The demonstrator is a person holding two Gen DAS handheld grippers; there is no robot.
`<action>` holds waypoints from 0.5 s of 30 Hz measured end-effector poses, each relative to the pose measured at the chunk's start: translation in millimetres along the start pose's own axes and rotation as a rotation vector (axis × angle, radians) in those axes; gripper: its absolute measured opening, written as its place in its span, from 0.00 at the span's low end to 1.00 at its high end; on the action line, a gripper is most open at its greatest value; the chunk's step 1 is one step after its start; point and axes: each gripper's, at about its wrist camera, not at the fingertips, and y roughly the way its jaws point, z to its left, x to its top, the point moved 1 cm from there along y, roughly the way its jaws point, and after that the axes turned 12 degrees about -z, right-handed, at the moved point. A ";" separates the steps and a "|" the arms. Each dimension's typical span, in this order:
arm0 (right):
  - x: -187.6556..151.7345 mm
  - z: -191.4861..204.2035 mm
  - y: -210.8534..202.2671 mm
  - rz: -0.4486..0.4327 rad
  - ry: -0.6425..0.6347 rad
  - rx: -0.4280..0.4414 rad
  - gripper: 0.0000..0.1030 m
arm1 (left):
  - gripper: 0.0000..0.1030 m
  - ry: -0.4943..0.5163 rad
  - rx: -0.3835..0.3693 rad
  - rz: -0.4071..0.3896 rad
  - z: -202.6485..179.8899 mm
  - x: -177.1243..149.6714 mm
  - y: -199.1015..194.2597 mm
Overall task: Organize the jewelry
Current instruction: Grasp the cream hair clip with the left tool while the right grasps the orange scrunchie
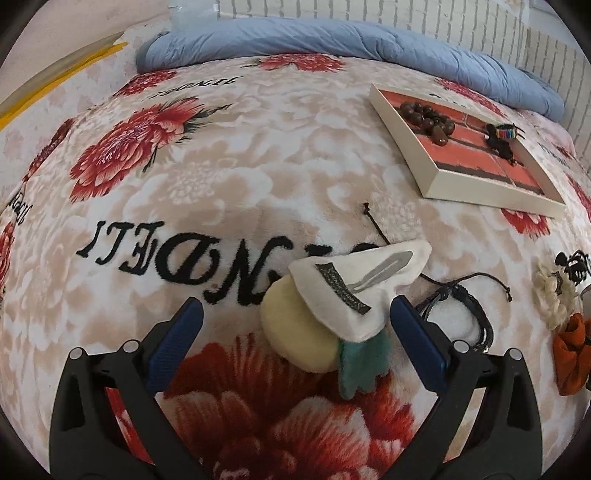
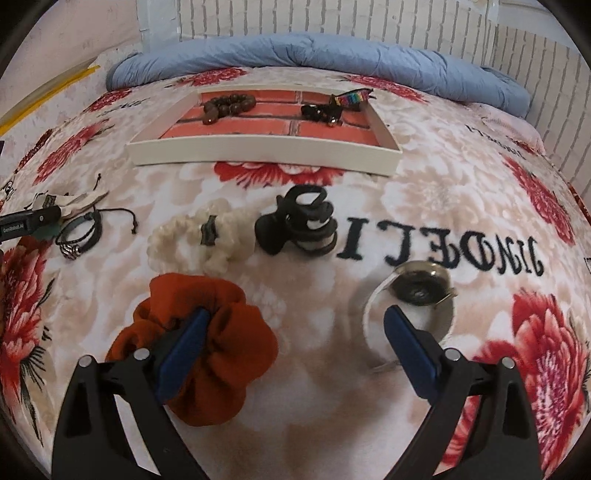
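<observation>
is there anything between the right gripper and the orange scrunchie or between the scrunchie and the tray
Nothing blocks the right gripper; its left finger already overlaps the orange scrunchie. Toward the tray, the cream scrunchie and black hair claw lie on the blanket between, so lift over them.

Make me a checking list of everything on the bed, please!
Surface: flowered blanket on a bed.
Job's things: white tray holding brown beads and rainbow band; outside it: orange scrunchie, cream scrunchie, black hair claw, watch, black cord bracelets.
Clutter: felt pieces.
Grippers: left gripper and right gripper, jaws open, holding nothing.
Cables: nothing seen.
Surroundings: blue quilt, white brick wall.
</observation>
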 end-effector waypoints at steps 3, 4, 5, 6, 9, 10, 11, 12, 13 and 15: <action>-1.7 1.5 3.9 -0.002 0.001 0.011 0.81 | 0.89 -0.005 -0.019 0.010 -0.3 -1.3 4.8; -1.7 2.0 5.0 0.000 0.001 0.017 0.79 | 0.87 -0.006 -0.026 0.013 -0.1 -2.2 6.1; -1.9 2.2 5.3 0.000 0.000 0.018 0.78 | 0.82 -0.008 -0.033 0.018 0.1 -3.1 7.9; -1.6 2.4 5.7 -0.002 0.000 0.018 0.76 | 0.78 -0.014 -0.044 0.018 0.4 -3.9 9.1; -1.5 2.9 5.5 -0.006 0.004 0.018 0.66 | 0.72 -0.027 -0.066 0.015 1.2 -4.5 9.6; -1.4 2.8 5.3 -0.009 0.005 0.014 0.62 | 0.72 -0.027 -0.069 0.014 1.0 -4.5 9.4; -1.3 2.8 4.9 -0.011 0.005 0.010 0.60 | 0.70 -0.023 -0.072 0.012 0.2 -4.6 9.2; -1.5 3.3 4.4 -0.011 0.003 0.006 0.58 | 0.67 -0.019 -0.072 0.010 -0.7 -4.8 8.8; -1.9 3.8 3.7 -0.012 0.001 0.003 0.56 | 0.66 -0.014 -0.071 0.008 -1.5 -4.9 8.4; -3.6 5.9 1.4 -0.017 -0.008 -0.005 0.55 | 0.62 -0.003 -0.069 0.003 -3.8 -5.4 7.0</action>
